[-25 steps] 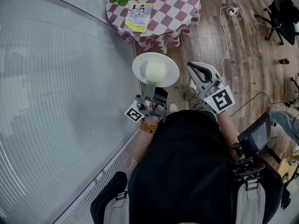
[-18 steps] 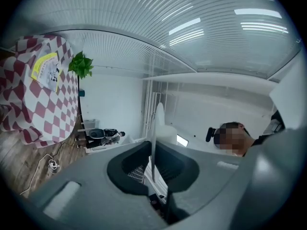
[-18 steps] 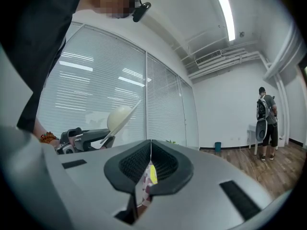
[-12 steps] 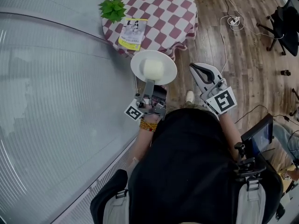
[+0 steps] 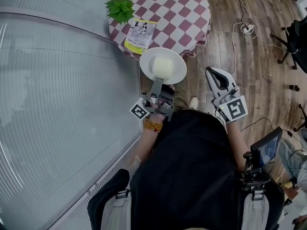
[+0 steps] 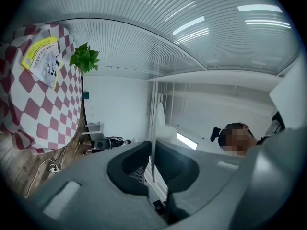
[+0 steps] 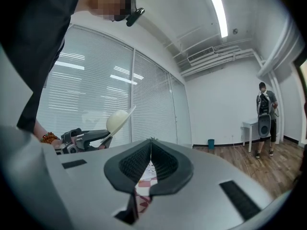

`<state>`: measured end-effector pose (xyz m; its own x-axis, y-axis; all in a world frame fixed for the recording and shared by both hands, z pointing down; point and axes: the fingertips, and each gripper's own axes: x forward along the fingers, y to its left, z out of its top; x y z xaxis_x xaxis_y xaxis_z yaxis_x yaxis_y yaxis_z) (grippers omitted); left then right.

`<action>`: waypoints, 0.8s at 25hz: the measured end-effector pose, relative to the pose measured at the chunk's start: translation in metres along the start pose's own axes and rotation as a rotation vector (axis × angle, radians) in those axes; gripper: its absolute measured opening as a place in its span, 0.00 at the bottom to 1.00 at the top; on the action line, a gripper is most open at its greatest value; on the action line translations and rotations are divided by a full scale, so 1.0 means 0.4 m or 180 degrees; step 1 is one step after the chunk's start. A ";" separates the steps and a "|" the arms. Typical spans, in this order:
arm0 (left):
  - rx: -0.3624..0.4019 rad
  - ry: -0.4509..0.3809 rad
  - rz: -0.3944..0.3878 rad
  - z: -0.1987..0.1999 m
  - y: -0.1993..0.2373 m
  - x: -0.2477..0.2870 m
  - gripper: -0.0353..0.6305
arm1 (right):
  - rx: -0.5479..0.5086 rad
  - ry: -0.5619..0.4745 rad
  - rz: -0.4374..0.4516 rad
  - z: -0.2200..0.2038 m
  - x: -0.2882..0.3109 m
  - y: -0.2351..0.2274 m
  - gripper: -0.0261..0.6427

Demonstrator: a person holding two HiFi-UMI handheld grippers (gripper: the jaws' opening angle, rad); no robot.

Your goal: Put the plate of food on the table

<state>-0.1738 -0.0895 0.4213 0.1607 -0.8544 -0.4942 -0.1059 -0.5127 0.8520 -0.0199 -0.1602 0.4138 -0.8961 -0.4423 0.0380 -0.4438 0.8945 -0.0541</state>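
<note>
Left gripper (image 5: 157, 82) with jaws clenched on the rim of a white plate (image 5: 180, 66), pale mound of food (image 5: 162, 67) on it, plate held in the air at the near edge of the checked tabletop (image 5: 182, 8), yellow booklet (image 5: 140, 35) and green plant (image 5: 121, 7) on the cloth, right gripper (image 5: 214, 74) apart over the wood floor (image 5: 259, 56), jaws pressed together on nothing.

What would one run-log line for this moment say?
left gripper: shut on plate | plate: airborne with pale food, near checkered table | right gripper: shut, empty
</note>
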 end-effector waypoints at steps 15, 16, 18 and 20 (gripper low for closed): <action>-0.0265 -0.0001 0.0110 0.273 0.326 0.317 0.10 | -0.0016 0.0284 -0.0424 0.024 0.263 -0.259 0.06; -0.0267 -0.0003 0.0112 0.296 0.346 0.336 0.10 | -0.0013 0.0310 -0.0447 0.022 0.281 -0.269 0.06; -0.0277 -0.0023 0.0127 0.343 0.386 0.376 0.10 | -0.0014 0.0369 -0.0467 0.017 0.314 -0.287 0.06; -0.0315 -0.0101 0.0142 0.388 0.424 0.422 0.10 | -0.0027 0.0444 -0.0465 0.010 0.339 -0.306 0.06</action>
<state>-0.3170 -0.3338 0.4555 0.1266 -0.8792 -0.4593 -0.0146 -0.4646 0.8854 -0.0872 -0.3299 0.4214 -0.8118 -0.5546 0.1826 -0.5684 0.8223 -0.0295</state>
